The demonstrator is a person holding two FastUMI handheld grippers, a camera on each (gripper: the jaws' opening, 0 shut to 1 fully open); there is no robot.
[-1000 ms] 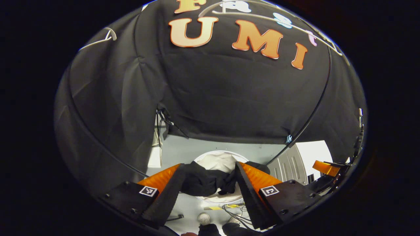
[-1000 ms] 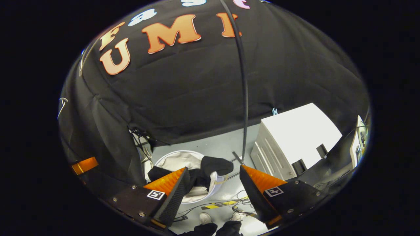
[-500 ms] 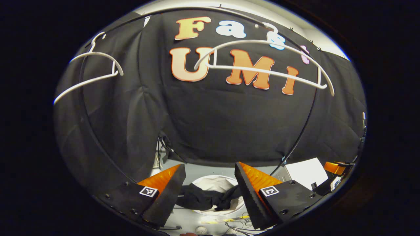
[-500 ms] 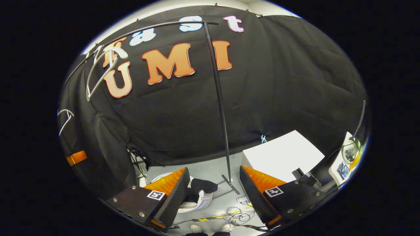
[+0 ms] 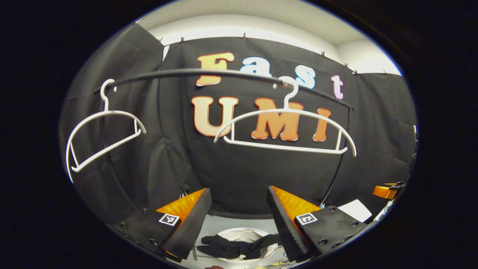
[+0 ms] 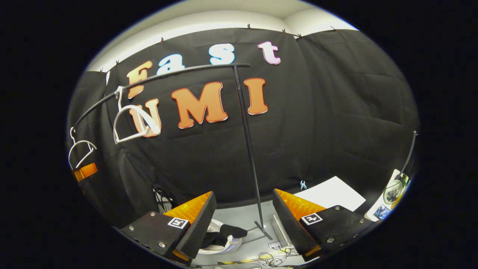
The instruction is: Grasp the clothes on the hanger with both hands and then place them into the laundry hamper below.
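Left gripper view: both hand-held grippers (image 5: 239, 220) (image 6: 242, 220) spread; clothes (image 5: 233, 248) in hamper (image 5: 248, 234).

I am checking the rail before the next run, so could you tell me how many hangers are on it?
2, both bare white hangers on the black rail: one white hanger toward its left end, the other white hanger near the middle. None looks hidden.

even overhead light, brightest on pale ceiling strip (image 5: 261, 22) at top of both views. black backdrop soaks up light, folds faintly visible. strong fisheye bend: rail (image 5: 224, 73) and pole (image 6: 248, 149) curve near edges. white hangers (image 5: 285, 129) sharp, no glare; low floor area dimmer, slightly soft.
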